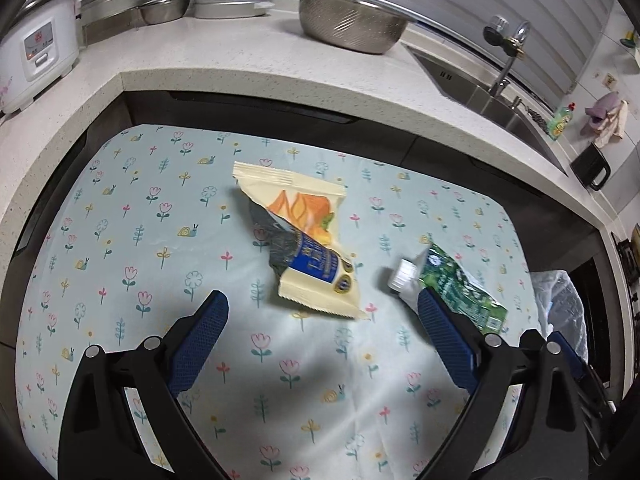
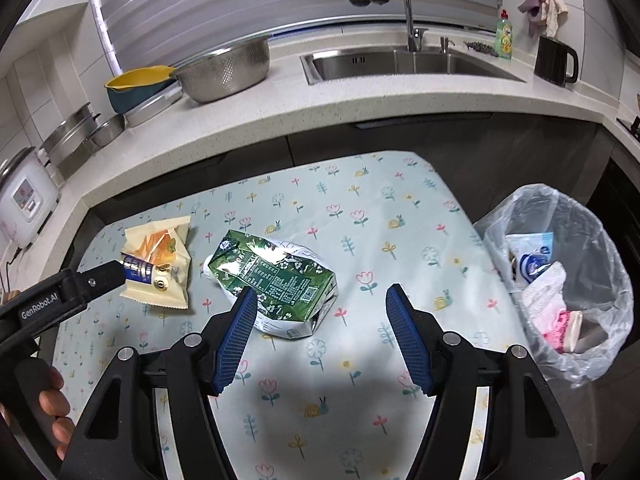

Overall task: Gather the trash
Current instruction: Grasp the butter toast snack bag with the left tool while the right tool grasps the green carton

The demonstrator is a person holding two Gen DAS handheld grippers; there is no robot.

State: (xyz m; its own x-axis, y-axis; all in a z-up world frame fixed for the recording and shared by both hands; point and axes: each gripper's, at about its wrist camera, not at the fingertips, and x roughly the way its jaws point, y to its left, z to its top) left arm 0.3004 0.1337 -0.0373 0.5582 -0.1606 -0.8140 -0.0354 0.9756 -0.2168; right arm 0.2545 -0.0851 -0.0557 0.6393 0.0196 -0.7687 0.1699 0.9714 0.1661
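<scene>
A crumpled cream, orange and blue snack wrapper [image 1: 304,240] lies on the floral tablecloth [image 1: 120,240], just ahead of my open, empty left gripper [image 1: 320,300]. A squashed green carton with a white cap [image 1: 452,284] lies to its right, touching the right fingertip [image 1: 428,300]. In the right wrist view the carton [image 2: 276,280] lies just ahead and left of my open, empty right gripper [image 2: 320,296]. The wrapper [image 2: 158,264] lies further left, with the left gripper's tip [image 2: 104,278] at its edge. A bin lined with a clear bag [image 2: 560,280] stands right of the table and holds trash.
A stone counter [image 2: 360,96] wraps round the table's far and left sides. On it are a metal colander [image 2: 224,68], a yellow and blue bowl [image 2: 136,84], pans, a rice cooker [image 2: 24,200] and a sink [image 2: 404,60] with a tap.
</scene>
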